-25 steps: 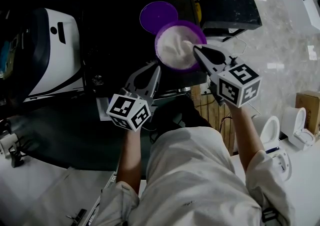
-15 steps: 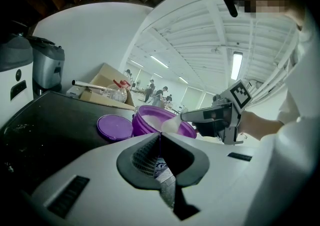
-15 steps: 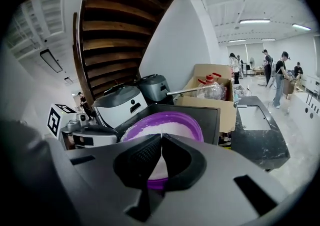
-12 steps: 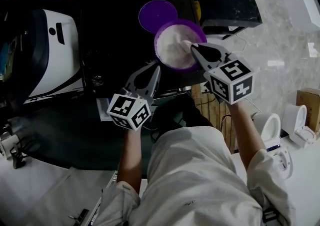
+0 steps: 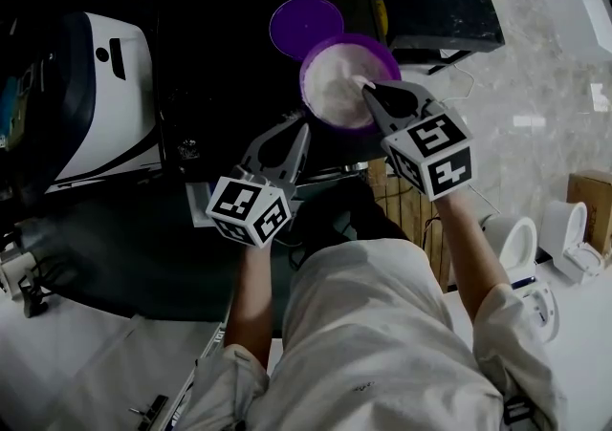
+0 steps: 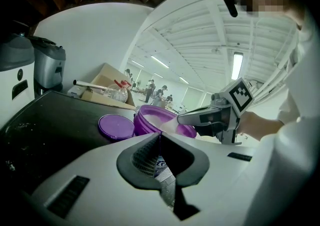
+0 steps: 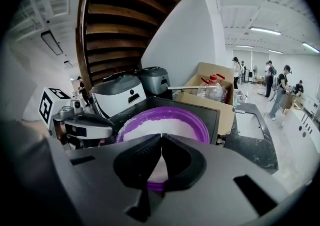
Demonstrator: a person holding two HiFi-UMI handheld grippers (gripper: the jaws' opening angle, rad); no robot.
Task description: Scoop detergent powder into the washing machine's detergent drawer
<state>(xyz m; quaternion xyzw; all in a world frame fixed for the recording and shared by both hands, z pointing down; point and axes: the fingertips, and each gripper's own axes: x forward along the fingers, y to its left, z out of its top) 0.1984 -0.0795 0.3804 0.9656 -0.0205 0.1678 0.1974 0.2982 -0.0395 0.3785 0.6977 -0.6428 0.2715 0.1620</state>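
A purple tub (image 5: 327, 53) full of white detergent powder (image 5: 335, 90) stands on a black machine top (image 5: 229, 56); in the right gripper view the tub (image 7: 165, 115) fills the middle. My right gripper (image 5: 367, 88) reaches over the tub's near right rim with its jaws shut on a pale scoop, of which only a small white bit (image 5: 360, 84) shows in the powder. My left gripper (image 5: 302, 128) hovers shut and empty at the machine's front edge, left of the tub. From it I see the right gripper (image 6: 200, 118) dipping into the tub (image 6: 150, 120).
The tub's purple lid (image 5: 305, 26) lies flat just behind it. A white appliance (image 5: 105, 104) stands at the left, a cardboard box (image 7: 210, 77) with bottles behind the machine, and a black unit (image 5: 445, 9) at the right. White toilets (image 5: 564, 238) stand on the floor.
The right gripper's body has swung a little left and toward the tub, its tip staying in the powder. The left gripper has held still.
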